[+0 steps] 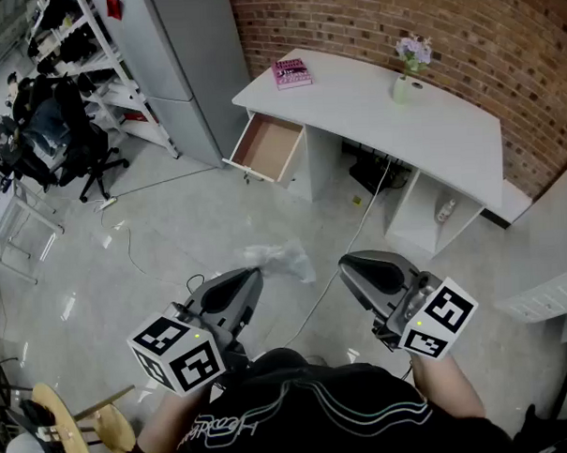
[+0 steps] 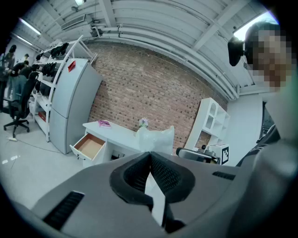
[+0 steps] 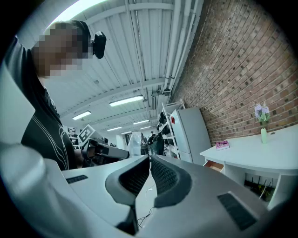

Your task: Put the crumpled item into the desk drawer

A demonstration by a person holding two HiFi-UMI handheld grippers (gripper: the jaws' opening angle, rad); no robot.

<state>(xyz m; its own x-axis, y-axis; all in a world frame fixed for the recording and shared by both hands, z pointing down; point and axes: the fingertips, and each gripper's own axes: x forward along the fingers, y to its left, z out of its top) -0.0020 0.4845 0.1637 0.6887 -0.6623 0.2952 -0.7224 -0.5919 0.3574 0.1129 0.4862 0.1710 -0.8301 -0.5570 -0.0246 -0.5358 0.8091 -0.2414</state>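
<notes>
White desk (image 1: pixel 381 104) far off, its drawer (image 1: pixel 269 146) pulled open at the far left end. Left gripper (image 1: pixel 257 269) is clamped on the crumpled item (image 1: pixel 283 260), a clear plastic wad near us, well apart from the drawer. Right gripper (image 1: pixel 346 263) is closed with nothing in it. We judge the wad light, soft and slippery, so pinch a thick fold.

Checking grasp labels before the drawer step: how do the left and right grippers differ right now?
Left gripper is shut on the crumpled plastic; right gripper is shut on nothing. Left gripper faces the desk and its open drawer; right gripper points across toward the left one. Shared: both closed, both away from the desk.
</notes>
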